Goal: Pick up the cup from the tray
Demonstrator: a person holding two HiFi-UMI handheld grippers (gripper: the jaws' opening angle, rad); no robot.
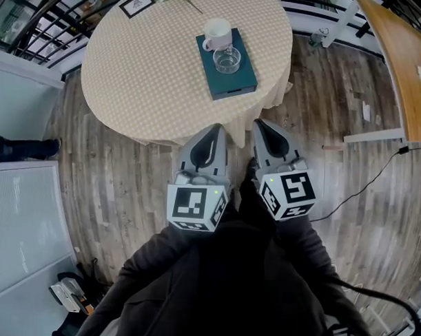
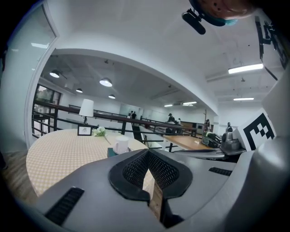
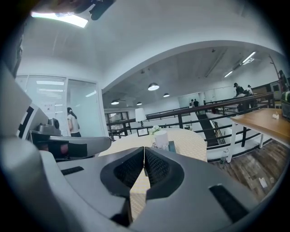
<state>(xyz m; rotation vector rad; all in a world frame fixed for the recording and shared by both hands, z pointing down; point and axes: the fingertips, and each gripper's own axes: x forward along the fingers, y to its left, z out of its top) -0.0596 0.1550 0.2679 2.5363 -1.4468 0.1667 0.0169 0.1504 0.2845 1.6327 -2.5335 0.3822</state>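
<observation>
Your left gripper (image 1: 215, 132) and right gripper (image 1: 261, 124) both have their jaws pressed together with nothing pinched. They sit side by side at lower centre of the head view, just short of the round table's (image 1: 131, 78) near edge. The white cup (image 1: 216, 33) stands at the far end of the teal tray (image 1: 235, 87), top centre. A clear glass (image 1: 227, 60) stands just beside it on the tray.

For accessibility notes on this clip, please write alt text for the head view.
The left gripper and right gripper, both shut, point toward a round table with a checked cloth, where a teal tray holds a white cup and a clear glass. A framed card stands at its far edge.
</observation>
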